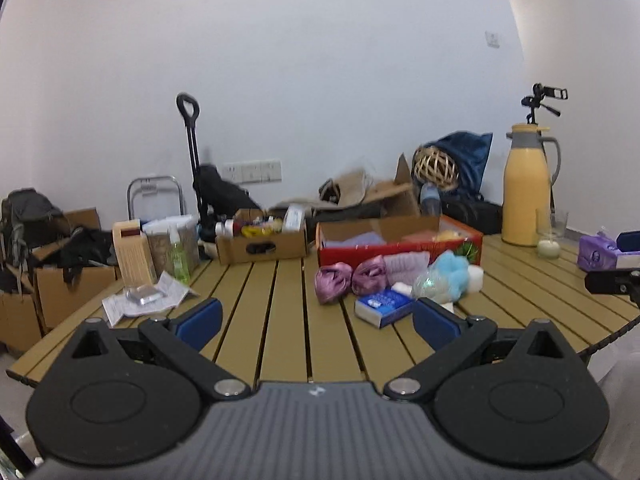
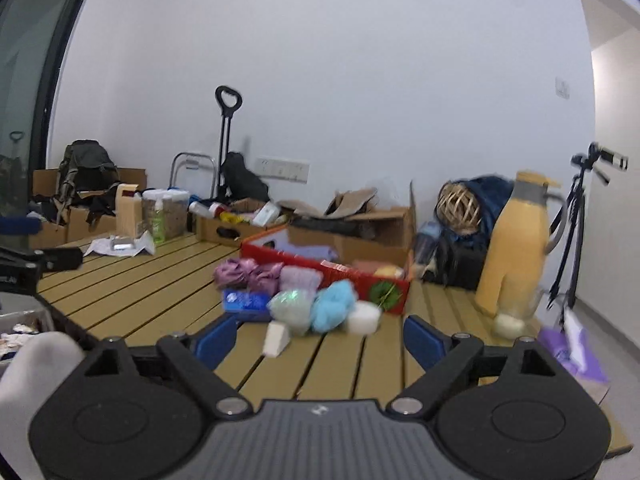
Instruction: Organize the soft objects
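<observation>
Purple, blue and white soft bundles point(image 1: 394, 276) heaped just before open red box point(image 1: 400, 246).

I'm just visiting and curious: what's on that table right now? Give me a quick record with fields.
surface: slatted wooden table
soft pile: two purple yarn bundles, a blue fluffy bundle, a white sponge wedge, all in front of the red box
container: red box, open on top
also there: blue packet, yellow jug
left gripper: open, holding nothing
right gripper: open, holding nothing
</observation>
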Motion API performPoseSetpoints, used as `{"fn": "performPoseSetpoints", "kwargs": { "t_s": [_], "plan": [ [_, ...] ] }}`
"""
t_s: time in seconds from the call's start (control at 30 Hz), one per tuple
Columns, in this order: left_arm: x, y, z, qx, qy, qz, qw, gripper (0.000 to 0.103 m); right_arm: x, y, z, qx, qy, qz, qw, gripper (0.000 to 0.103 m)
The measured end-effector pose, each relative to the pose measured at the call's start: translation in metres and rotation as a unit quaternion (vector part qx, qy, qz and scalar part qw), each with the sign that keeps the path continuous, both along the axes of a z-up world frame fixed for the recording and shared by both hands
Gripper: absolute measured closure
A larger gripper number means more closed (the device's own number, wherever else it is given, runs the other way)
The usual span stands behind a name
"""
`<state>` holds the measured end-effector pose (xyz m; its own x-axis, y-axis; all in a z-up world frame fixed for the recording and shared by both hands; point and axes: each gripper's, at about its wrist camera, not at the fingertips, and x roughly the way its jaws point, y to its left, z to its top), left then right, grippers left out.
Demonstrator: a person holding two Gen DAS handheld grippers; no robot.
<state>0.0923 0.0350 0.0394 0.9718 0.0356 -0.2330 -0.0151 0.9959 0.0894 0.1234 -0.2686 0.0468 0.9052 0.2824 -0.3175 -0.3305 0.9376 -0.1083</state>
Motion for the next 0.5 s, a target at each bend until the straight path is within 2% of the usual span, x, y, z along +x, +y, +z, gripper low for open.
{"fn": "performPoseSetpoints", "kwargs": {
  "t_s": [0.1, 0.23, 0.3, 0.37, 0.43, 0.5],
  "plan": [
    [0.008, 0.002, -0.002, 0.001, -0.006, 0.013, 0.9999, 0.000, 0.002, 0.007, -0.002, -0.004, 0.000, 0.009, 1.000, 0.013],
    [0.026, 0.005, -0.008, -0.027, 0.013, 0.001, 0.9996, 0.000, 0.012, 0.011, -0.007, 0.022, 0.010, 0.016, 1.000, 0.015],
    [0.037, 0.003, -0.014, -0.035, 0.022, 0.001, 0.9991, 0.000, 0.021, 0.012, -0.011, 0.039, 0.021, 0.019, 0.999, 0.022],
    [0.051, 0.002, -0.020, -0.041, 0.032, 0.000, 0.9987, 0.000, 0.032, 0.014, -0.017, 0.059, 0.037, 0.027, 0.997, 0.039],
    [0.065, 0.000, -0.023, -0.045, 0.041, -0.002, 0.9982, 0.000, 0.046, 0.019, -0.023, 0.073, 0.056, 0.036, 0.995, 0.047],
    [0.080, 0.000, -0.026, -0.049, 0.046, -0.006, 0.9977, 0.000, 0.061, 0.025, -0.028, 0.078, 0.066, 0.033, 0.994, 0.049]
  ]
}}
